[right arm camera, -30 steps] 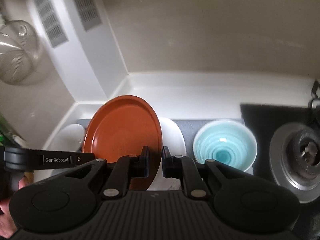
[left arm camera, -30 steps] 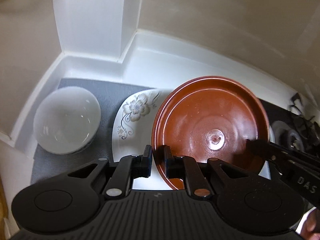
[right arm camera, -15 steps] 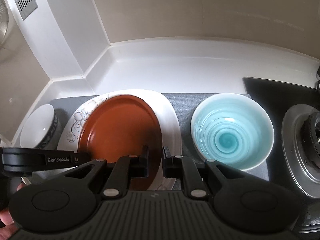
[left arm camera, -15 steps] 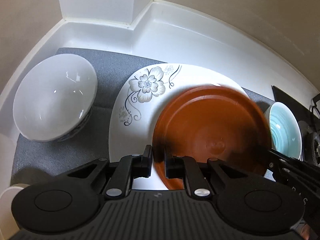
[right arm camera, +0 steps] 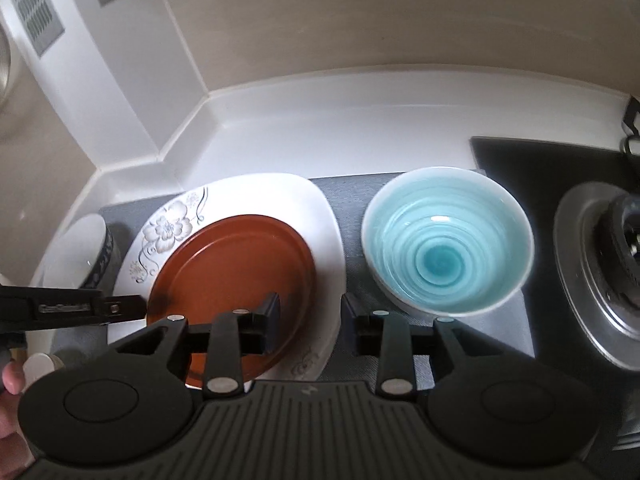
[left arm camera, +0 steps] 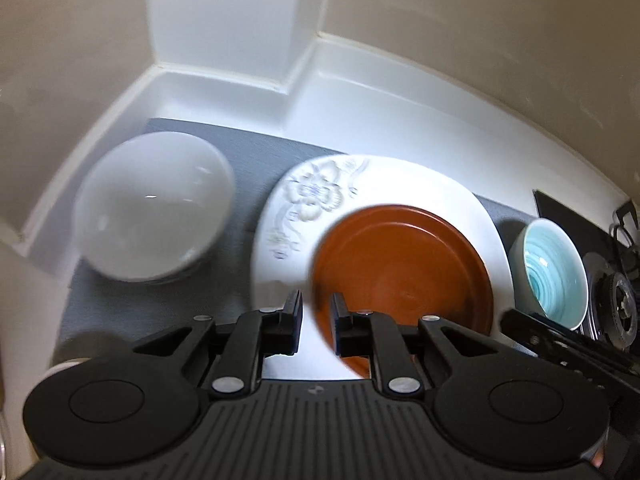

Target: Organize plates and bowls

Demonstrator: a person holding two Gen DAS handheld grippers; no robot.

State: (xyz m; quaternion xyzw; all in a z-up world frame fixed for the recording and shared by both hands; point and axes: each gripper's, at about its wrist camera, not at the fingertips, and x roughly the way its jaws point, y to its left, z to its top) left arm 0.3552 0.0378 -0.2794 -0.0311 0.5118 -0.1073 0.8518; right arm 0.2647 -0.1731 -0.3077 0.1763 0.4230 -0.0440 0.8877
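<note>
Lowered onto the floral plate (right arm camera: 320, 216), the brown plate (right arm camera: 232, 264) lies between both grippers' just-opened, loosened fingers (right arm camera: 272, 312).

A round reddish-brown plate (right arm camera: 228, 276) lies flat on a white square floral-patterned plate (right arm camera: 324, 216), between a white bowl (left arm camera: 152, 212) and a turquoise-glazed bowl (right arm camera: 448, 244).
</note>
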